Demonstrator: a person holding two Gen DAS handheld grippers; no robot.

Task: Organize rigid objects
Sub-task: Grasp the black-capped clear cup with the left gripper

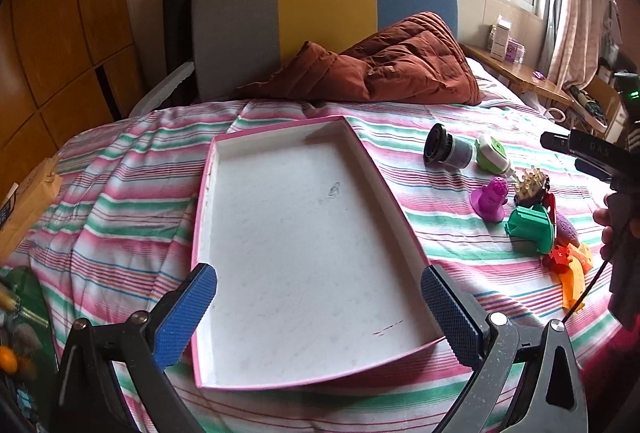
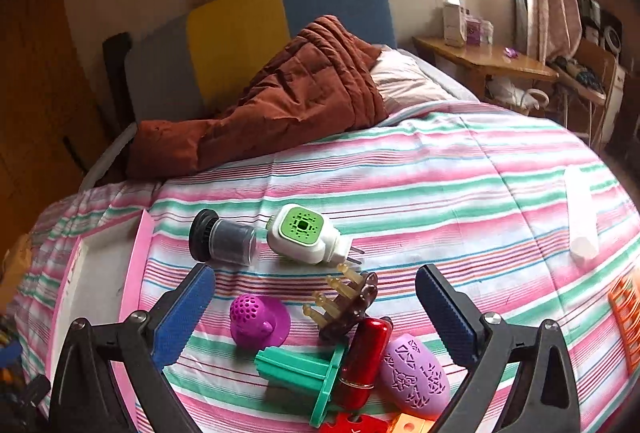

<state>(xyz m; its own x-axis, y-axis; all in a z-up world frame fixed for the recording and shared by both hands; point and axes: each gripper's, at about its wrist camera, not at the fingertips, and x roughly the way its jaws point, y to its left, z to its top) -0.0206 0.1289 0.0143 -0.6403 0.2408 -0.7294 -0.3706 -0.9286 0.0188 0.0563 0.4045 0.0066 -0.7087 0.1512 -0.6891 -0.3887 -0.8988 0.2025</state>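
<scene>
1. Overhead, left wrist view: the left gripper (image 1: pixel 319 307) hangs over the bed with its blue-padded jaws spread wide and nothing between the pads.
2. A shallow pink-rimmed tray (image 1: pixel 390 201) with a white floor lies on the striped bedspread (image 1: pixel 120 193), its near end between the two pads and its long side running toward the headboard (image 1: pixel 324 13).
3. To the right of the tray, near the bed's right edge, lie the task's things: a black-capped jar (image 1: pixel 448 151) on its side, a white-and-green plug-in device (image 1: pixel 492 155) just beside it, a purple perforated cap (image 1: pixel 490 199), a brown comb (image 1: pixel 530 187), a green plastic piece (image 1: pixel 532 229) and orange-red blocks (image 1: pixel 568 265).
4. A brown quilt (image 1: pixel 400 69) is heaped at the head edge of the bed.
5. Right wrist view: the right gripper (image 2: pixel 316 309) stands over the cluster, jaws wide, gripping nothing.
6. Between or just ahead of its pads lie the purple perforated cap (image 2: pixel 258 321), brown comb (image 2: pixel 348 301), green plastic piece (image 2: pixel 304 373), a red cylinder (image 2: pixel 366 357) and a lilac patterned egg shape (image 2: pixel 414 377).
7. Farther off lie the black-capped jar (image 2: pixel 224 237) and plug-in device (image 2: pixel 306 233); the tray's pink wall (image 2: pixel 138 265) shows at left.
</scene>
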